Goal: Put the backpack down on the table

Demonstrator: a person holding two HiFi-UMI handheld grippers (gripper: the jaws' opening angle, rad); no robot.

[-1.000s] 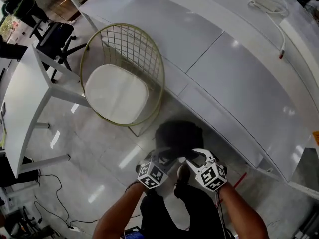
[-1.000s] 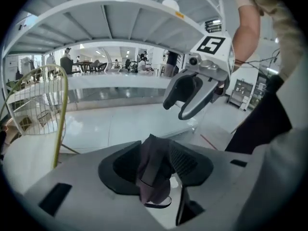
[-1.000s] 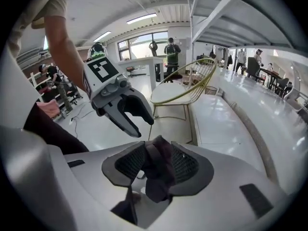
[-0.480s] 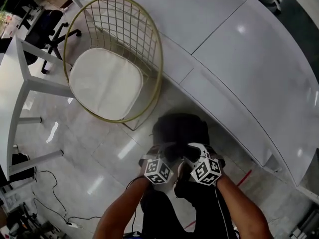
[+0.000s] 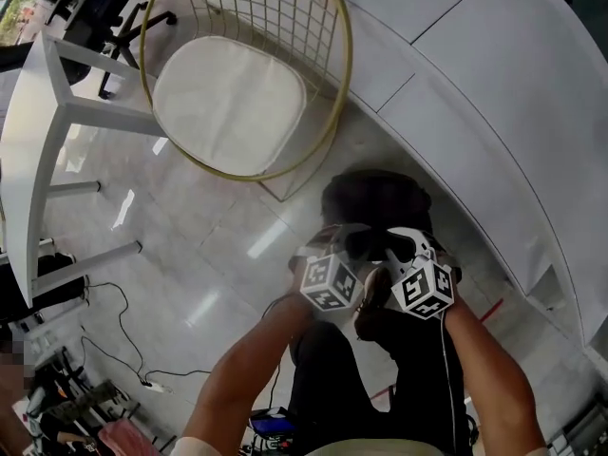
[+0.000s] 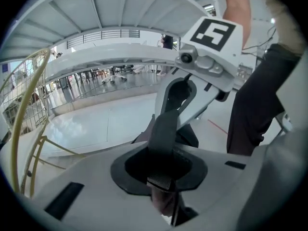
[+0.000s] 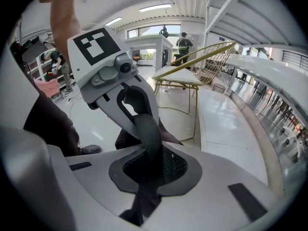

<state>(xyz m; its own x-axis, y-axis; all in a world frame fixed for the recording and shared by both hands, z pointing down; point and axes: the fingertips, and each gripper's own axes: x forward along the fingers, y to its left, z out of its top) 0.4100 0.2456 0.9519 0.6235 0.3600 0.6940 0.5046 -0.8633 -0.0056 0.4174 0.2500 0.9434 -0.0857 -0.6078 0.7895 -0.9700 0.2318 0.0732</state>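
A black backpack (image 5: 375, 202) stands on the floor beside the white table (image 5: 494, 93), not on it. Both grippers meet side by side at its top. My left gripper (image 5: 344, 238) has a dark webbing strap (image 6: 163, 129) running through its jaws, which are closing on it. My right gripper (image 5: 394, 240) has the woven strap (image 7: 147, 134) between its jaws, and these are closing on it as well. In each gripper view the other gripper's marker cube sits close ahead, with the strap stretching toward it. The bag's body is mostly hidden there.
A gold wire chair (image 5: 313, 27) with a white cushion (image 5: 228, 103) stands left of the backpack. A white desk (image 5: 38, 141) is farther left, with cables (image 5: 123, 350) on the floor near it. My dark trouser legs (image 5: 380, 378) are right behind the grippers.
Both grippers have sunk onto the top of the backpack and their jaws have come together round the strap. The head view has tipped, sliding chair and table upward.
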